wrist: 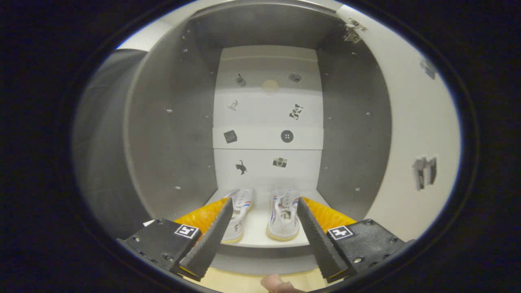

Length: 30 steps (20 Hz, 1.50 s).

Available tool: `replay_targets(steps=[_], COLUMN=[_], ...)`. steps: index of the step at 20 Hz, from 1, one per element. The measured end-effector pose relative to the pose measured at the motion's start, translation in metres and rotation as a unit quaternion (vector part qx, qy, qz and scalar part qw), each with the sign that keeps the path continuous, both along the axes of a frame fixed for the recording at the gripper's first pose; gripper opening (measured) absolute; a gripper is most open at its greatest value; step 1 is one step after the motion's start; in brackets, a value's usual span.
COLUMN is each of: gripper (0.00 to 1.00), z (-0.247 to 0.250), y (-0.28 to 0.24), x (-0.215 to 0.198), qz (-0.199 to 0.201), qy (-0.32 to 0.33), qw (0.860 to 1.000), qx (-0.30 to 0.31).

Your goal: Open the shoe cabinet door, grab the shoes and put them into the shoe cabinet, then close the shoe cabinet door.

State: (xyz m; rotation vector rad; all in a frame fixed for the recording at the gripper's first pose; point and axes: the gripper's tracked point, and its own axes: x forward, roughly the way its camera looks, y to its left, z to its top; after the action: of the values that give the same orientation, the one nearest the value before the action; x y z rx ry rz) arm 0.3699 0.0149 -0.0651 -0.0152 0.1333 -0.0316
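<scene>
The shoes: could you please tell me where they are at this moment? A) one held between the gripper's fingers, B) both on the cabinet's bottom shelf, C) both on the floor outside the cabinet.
B: both shoes stand side by side on the bottom shelf inside the open cabinet, beyond the open, empty gripper.

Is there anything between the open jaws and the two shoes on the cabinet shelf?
Nothing visible. The gripper is open and holds nothing, and both shoes stand side by side on the shelf just beyond its jaws, inside the open cabinet.
</scene>
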Motion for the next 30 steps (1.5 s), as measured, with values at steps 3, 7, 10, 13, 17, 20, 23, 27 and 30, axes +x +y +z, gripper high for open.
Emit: replay_targets(steps=[3, 7, 10, 13, 17, 20, 23, 27, 30], gripper=[1.00, 1.00, 1.00, 1.00, 1.00, 1.00, 1.00, 0.98, 0.98], z=[0.006, 0.012, 0.021, 0.041, 0.066, 0.085, 0.100, 0.105, 0.096], y=[0.009, 0.010, -0.004, -0.018, -0.041, -0.068, -0.105, -0.164, -0.204], x=[-0.054, -0.129, -0.189, -0.242, -0.302, -0.335, -0.368, -0.410, -0.436], qz=[0.008, 0.020, 0.013, 0.022, 0.055, 0.068, 0.057, 0.030, 0.025], qy=[-0.020, -0.021, -0.012, -0.020, -0.032, -0.045, -0.068, -0.083, -0.071], qw=[1.000, 0.999, 1.000, 1.000, 0.997, 0.995, 0.994, 0.996, 0.997], qx=[0.016, 0.025, 0.006, 0.006, 0.039, 0.054, 0.062, 0.029, -0.003])
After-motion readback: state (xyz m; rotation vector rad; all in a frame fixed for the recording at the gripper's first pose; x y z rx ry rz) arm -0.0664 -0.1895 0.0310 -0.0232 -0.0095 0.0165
